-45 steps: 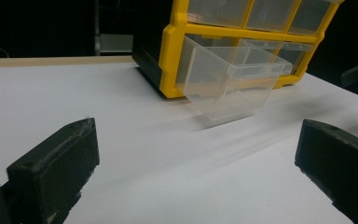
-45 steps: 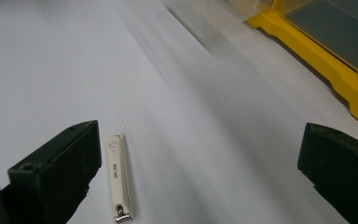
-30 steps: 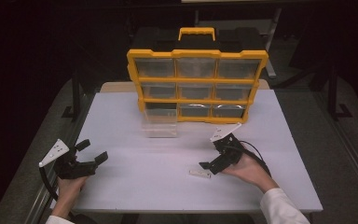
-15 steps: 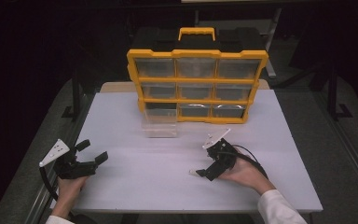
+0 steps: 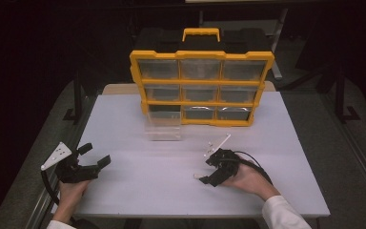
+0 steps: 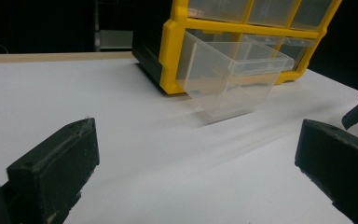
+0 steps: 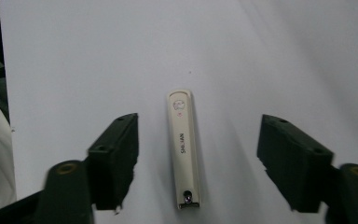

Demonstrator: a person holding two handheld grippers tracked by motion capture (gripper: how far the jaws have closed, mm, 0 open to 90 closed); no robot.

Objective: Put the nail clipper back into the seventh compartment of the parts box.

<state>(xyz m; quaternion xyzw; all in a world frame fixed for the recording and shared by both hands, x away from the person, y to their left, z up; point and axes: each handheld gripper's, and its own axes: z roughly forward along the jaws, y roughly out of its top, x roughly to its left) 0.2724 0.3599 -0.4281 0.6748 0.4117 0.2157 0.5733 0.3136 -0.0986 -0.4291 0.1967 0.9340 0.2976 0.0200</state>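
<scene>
A cream nail clipper lies flat on the white table, lengthwise between my right gripper's two black jaws. Bare table shows on both sides of it, so neither pad touches it. These jaws have just been closing and still stand apart. In the high view the right gripper points down-left over the clipper at the table's front right. My left gripper rests at the front left, open with nothing between its jaws, and in its own view the left gripper faces the organizer.
A yellow organizer with clear drawers stands upright at the back of the table. Its bottom-left clear drawer is pulled out and tilts onto the table; this drawer looks empty. A black cable trails from the right gripper.
My right gripper has moved a little toward the front left, down over the nail clipper, and its jaws have narrowed around it. The left gripper has stayed put.
</scene>
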